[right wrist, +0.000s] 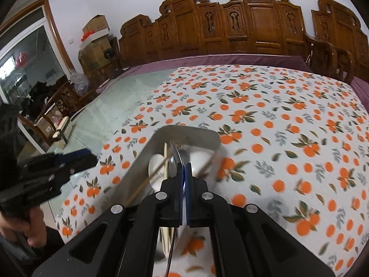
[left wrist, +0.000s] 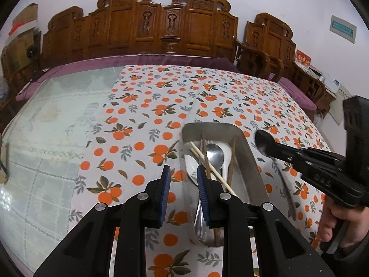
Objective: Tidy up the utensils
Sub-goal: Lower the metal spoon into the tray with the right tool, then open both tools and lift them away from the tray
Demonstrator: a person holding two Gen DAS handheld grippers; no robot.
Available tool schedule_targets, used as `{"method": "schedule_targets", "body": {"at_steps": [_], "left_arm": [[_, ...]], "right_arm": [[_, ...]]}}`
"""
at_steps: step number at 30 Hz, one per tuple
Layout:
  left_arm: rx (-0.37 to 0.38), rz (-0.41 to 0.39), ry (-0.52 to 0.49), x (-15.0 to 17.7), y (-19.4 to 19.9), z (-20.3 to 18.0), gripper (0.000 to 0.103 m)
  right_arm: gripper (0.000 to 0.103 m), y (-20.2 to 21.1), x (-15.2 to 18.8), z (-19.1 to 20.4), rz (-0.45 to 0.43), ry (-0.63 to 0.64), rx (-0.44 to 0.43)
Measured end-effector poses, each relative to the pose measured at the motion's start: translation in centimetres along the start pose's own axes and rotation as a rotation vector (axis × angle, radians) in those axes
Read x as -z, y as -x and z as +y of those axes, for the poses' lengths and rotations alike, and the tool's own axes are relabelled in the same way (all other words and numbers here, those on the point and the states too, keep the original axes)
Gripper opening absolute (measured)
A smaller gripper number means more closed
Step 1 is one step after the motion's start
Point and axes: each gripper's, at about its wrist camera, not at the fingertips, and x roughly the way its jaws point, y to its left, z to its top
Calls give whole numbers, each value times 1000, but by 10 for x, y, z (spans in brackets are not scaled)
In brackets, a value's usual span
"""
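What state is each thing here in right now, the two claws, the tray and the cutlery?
Left claw: open, empty, above the tray's near end.
Right claw: shut on a metal spoon, carried above the tablecloth.
Metal tray: flat on the tablecloth, holding utensils.
Chopsticks: lying crossed in the tray.
White spoon: lying in the tray.

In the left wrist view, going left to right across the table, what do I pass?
Bare glass tabletop → orange-print cloth → metal tray of utensils → spoon held in the right gripper, which comes in from the right edge.
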Motion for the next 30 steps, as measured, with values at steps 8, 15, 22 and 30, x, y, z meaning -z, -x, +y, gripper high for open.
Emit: {"method": "schedule_targets", "body": {"at_steps": [8, 15, 22, 30], "left_arm": [[-12, -16, 13, -2, 5, 10, 22], [-10, -17, 19, -2, 6, 12, 23], [-13, -9, 16, -1, 3, 11, 23], [-21, -13, 13, -1, 2, 9, 23]], "right_arm": [[2, -37, -12, 11, 23, 1, 26], [2, -59, -10, 16, 51, -4, 41], [4, -65, -9, 17, 62, -2, 40], [6, -51, -8, 14, 37, 20, 42]]}}
